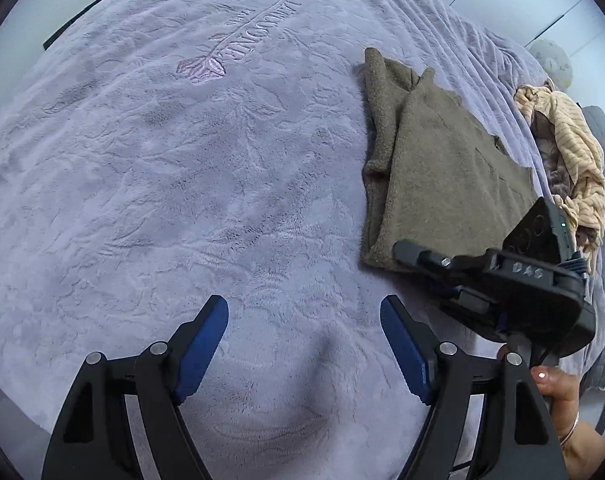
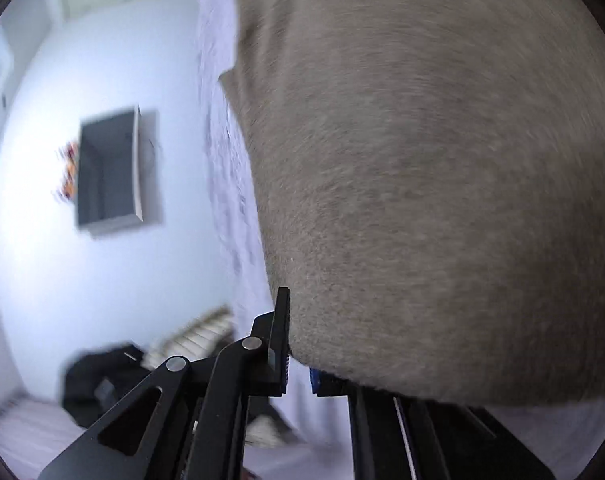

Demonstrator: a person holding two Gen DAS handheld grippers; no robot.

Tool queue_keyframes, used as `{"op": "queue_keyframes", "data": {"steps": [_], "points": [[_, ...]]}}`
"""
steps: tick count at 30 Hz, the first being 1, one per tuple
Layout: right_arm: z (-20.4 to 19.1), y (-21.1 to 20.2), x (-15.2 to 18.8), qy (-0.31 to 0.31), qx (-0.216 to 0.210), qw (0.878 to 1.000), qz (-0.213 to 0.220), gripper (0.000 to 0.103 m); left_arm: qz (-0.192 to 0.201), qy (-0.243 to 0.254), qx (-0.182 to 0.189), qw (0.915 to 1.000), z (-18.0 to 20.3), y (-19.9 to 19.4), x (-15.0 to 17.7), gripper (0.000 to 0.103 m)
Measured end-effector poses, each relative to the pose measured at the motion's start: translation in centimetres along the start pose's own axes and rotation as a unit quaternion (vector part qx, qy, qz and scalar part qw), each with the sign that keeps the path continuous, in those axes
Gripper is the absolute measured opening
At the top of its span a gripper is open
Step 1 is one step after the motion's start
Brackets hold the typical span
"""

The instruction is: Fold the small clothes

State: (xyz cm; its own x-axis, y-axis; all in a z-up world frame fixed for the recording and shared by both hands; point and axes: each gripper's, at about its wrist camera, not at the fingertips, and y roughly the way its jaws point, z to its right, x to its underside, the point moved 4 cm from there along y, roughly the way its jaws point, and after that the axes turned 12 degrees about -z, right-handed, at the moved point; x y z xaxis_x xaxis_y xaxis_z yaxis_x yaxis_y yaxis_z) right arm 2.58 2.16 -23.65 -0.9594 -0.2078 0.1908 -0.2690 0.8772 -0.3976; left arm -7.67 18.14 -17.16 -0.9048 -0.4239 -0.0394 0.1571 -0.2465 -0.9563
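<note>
Left gripper [image 1: 304, 320]: you've got it hovering low over the bed, blue-padded fingers [image 1: 206, 340] spread wide, nothing between them.
Right gripper [image 2: 298, 344]: your fingers are drawn close together on the near edge of the brown garment [image 2: 422, 180], cloth pinched between the pads. From the left wrist view the tool sits at the garment's near right corner [image 1: 502, 276].
Brown garment [image 1: 442, 168]: fuzzy olive-brown knit, lying on the right part of the bed, partly folded with one layer over another and a narrower strip showing along its left side.
Bed cover [image 1: 182, 160]: plush lilac blanket with an embossed leaf and lettering motif; the garment rests right on it.
Waiting pile [image 1: 574, 152]: a tan striped piece bunched at the bed's far right edge, just beyond the brown garment.
Right view: blurred, a dark wall-mounted screen [image 2: 110, 172] off to the left.
</note>
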Motion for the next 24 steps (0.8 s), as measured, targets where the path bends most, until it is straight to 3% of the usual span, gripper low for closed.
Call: {"op": "queue_keyframes", "data": {"steps": [4,9,10,15,20,24], "points": [[1.0,3.7,0.4,-0.012,0.084,0.995,-0.056,0.006,-0.003,0.007,-0.013,0.9999,0.8,0.5,-0.3,0.079],[-0.2,4.7,2.3,-0.029,0.101,0.991,-0.079,0.007,-0.008,0.015,-0.004,0.9999,2.0,0.9,-0.4,0.079],[-0.3,3.9,2.8,-0.033,0.1,0.991,-0.082,0.012,-0.009,0.017,-0.002,0.9998,2.3,1.0,-0.4,0.079],[-0.8,0.8,4.7,-0.061,0.14,0.985,-0.08,0.012,-0.019,0.029,0.002,0.9994,4.2,1.7,-0.2,0.079],[0.2,-2.7,5.4,-0.049,0.163,0.984,-0.059,0.016,-0.039,0.037,0.006,0.9986,6.2,3.1,0.2,0.079],[1.4,-5.8,6.0,-0.027,0.174,0.984,-0.033,0.05,-0.051,0.047,0.007,0.9976,7.8,4.1,0.3,0.079]]}}
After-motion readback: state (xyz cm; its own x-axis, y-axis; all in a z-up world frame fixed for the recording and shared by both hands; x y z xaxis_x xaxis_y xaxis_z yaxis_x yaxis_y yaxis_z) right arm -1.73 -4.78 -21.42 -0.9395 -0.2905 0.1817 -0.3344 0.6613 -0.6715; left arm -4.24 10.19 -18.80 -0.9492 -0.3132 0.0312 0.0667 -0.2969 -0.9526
